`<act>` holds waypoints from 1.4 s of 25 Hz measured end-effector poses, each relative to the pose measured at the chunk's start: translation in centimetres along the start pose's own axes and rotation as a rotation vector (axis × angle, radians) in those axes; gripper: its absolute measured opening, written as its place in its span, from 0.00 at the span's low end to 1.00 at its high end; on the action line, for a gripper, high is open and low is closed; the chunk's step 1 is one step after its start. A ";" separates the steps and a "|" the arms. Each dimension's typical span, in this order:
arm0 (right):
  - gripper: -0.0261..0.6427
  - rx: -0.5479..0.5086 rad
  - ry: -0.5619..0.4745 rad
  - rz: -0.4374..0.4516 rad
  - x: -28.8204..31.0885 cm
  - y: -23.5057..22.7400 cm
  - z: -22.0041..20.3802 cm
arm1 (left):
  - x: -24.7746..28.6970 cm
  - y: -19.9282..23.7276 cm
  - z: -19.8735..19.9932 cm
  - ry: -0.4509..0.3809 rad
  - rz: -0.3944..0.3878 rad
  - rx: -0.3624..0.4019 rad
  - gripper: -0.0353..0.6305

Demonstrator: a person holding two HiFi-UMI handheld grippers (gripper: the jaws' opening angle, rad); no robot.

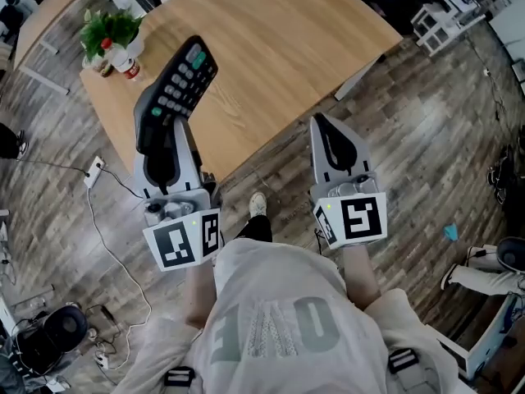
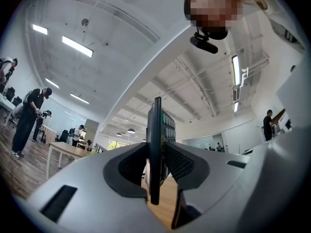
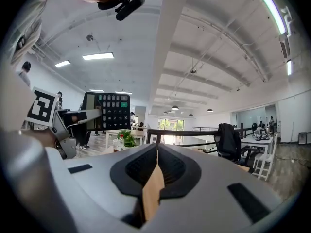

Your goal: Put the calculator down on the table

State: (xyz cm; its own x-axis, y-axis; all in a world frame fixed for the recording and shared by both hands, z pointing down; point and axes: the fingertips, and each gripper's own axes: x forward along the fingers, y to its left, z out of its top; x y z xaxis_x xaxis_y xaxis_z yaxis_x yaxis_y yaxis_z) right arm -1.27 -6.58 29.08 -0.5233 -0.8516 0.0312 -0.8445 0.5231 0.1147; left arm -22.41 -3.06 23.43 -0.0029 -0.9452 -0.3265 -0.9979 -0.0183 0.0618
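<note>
From overhead, the left gripper (image 1: 166,142) holds the calculator (image 1: 182,80) aloft over the near edge of the table (image 1: 279,48). I'd carry it further in over bare wood, clear of the plant (image 1: 111,29) and bottle (image 1: 125,58). In the left gripper view the calculator (image 2: 155,144) stands edge-on, pinched at its lower end between narrowly parted jaws, so lay it low and flat before letting go. The right gripper view shows the right gripper (image 3: 156,154) closed on nothing, with the calculator (image 3: 108,111) off to its left, so it's best kept aside.
</note>
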 end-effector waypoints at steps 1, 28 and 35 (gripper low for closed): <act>0.07 0.002 -0.001 -0.001 1.4 -0.2 0.1 | 1.1 0.6 -0.2 -0.004 0.000 0.001 0.24; 0.07 0.034 -0.017 0.182 14.9 -7.6 -0.3 | 10.9 -0.6 -2.8 -0.001 0.176 0.074 0.24; 0.07 0.046 -0.054 0.219 17.2 -11.5 0.0 | 15.6 -4.3 -4.6 -0.004 0.172 0.069 0.24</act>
State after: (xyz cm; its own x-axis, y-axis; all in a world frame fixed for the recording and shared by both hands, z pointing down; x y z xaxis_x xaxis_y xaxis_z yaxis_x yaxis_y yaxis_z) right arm -0.54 -27.24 28.33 -0.6992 -0.7150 -0.0031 -0.7136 0.6975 0.0654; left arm -17.84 -19.26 22.38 -0.1739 -0.9313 -0.3202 -0.9847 0.1659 0.0525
